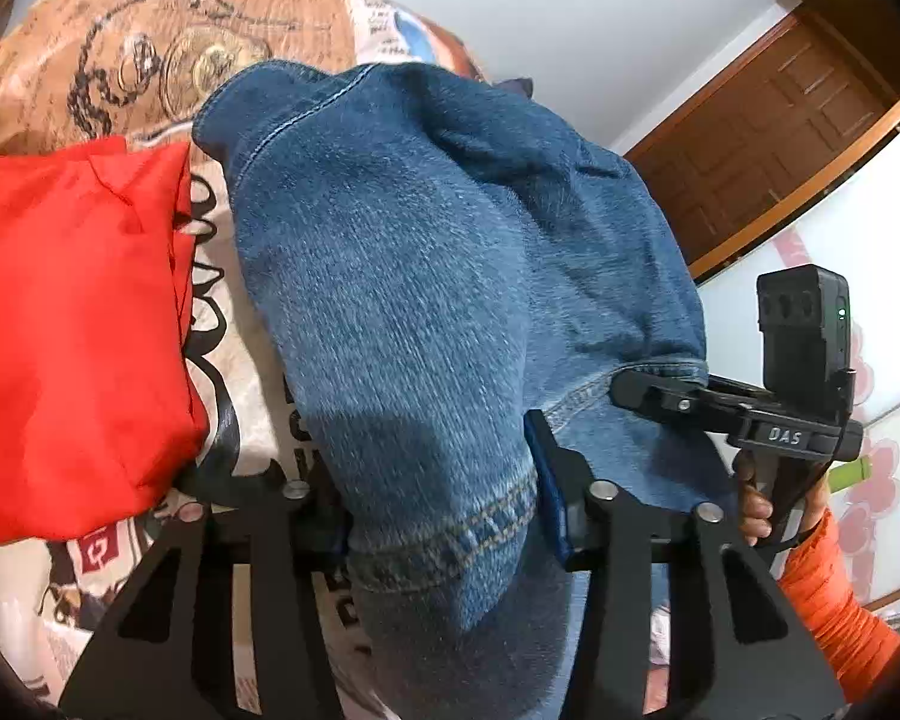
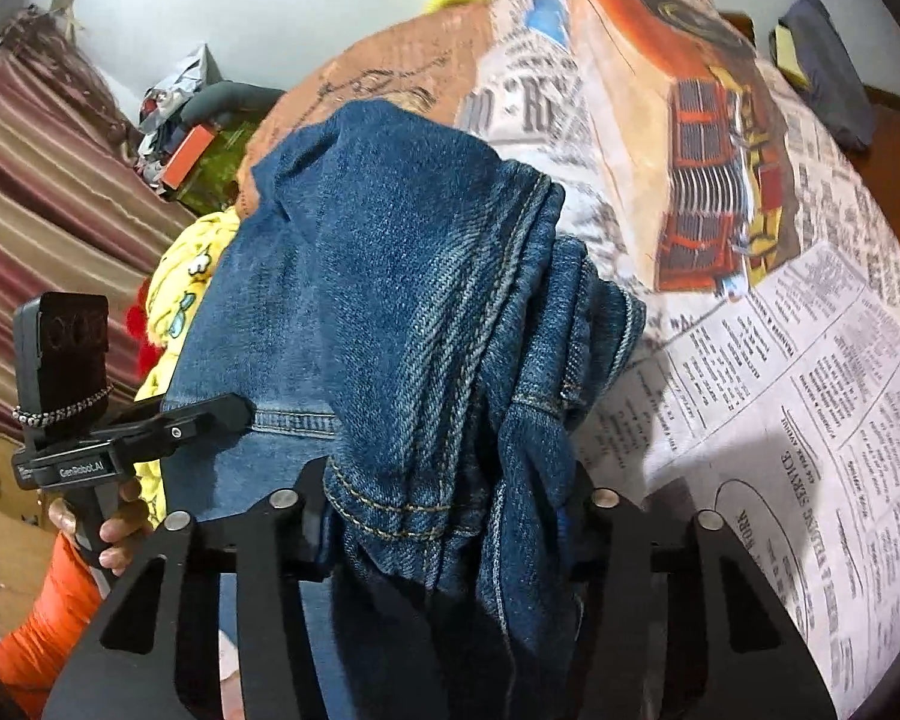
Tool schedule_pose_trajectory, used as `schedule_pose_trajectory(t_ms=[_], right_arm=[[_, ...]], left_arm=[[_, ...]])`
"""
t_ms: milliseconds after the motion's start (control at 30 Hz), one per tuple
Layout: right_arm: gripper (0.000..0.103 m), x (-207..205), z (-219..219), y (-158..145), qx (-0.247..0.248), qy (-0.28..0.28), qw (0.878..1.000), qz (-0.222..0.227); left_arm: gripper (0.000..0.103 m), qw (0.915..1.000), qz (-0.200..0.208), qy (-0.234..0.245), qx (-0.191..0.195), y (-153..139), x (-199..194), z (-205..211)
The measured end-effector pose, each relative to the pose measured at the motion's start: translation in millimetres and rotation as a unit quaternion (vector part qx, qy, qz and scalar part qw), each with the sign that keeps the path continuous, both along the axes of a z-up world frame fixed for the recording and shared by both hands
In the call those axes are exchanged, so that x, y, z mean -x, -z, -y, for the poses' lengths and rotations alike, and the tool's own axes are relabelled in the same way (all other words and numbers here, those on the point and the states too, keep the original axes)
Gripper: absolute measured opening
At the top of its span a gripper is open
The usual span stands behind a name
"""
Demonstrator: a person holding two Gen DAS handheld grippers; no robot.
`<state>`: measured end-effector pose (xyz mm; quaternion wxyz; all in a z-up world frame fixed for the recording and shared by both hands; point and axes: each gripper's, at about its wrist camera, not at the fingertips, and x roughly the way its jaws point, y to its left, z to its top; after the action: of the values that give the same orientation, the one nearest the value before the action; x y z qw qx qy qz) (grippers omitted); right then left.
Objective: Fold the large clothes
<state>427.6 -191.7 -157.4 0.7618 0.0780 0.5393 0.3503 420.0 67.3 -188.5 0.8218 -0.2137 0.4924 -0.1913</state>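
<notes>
1. Left wrist view: I see the newspaper-print bedspread (image 1: 252, 372) under everything.
2. My blue denim jeans (image 1: 426, 276) drape over it, long axis running away from me, hem end nearest and lifted.
3. A red folded cloth (image 1: 72, 336) lies beside them.
4. My left gripper (image 1: 444, 516) is clamped on one hem.
5. My right gripper (image 2: 450, 516) pinches bunched denim.
</notes>
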Motion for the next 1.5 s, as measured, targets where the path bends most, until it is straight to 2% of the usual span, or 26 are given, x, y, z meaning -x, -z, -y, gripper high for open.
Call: schedule_pose_trajectory(t_ms=[133, 200, 467, 733, 933, 1100, 1400, 1500], right_arm=[[0.042, 8, -7, -17, -0.009, -0.001, 1.000, 0.010], [0.041, 12, -13, -25, -0.014, -0.002, 1.000, 0.018], [0.041, 15, -67, -68, -0.041, -0.019, 0.997, 0.064], [0.041, 1, -138, -77, -0.063, -0.048, 0.994, 0.079], [0.041, -19, -192, -59, -0.072, -0.066, 0.993, 0.063], [0.042, -41, -225, -21, -0.067, -0.070, 0.995, 0.030], [0.042, -76, -261, 62, -0.023, -0.062, 0.997, -0.034], [0.045, -89, -265, 82, -0.014, -0.063, 0.997, -0.047]], left_arm=[[0.042, 0.9995, 0.029, -0.006, -0.014, -26, 15, -10], [0.042, 0.9989, 0.044, -0.016, -0.008, -41, 23, -19], [0.042, 0.9935, 0.101, -0.050, -0.016, -99, 54, -73], [0.042, 0.9876, 0.119, -0.094, -0.042, -121, 63, -143], [0.042, 0.9857, 0.103, -0.123, -0.051, -109, 58, -187], [0.042, 0.9862, 0.073, -0.141, -0.048, -78, 44, -215], [0.042, 0.9862, -0.003, -0.161, -0.036, 20, 1, -250], [0.049, 0.9834, -0.016, -0.176, -0.040, 48, -7, -259]])
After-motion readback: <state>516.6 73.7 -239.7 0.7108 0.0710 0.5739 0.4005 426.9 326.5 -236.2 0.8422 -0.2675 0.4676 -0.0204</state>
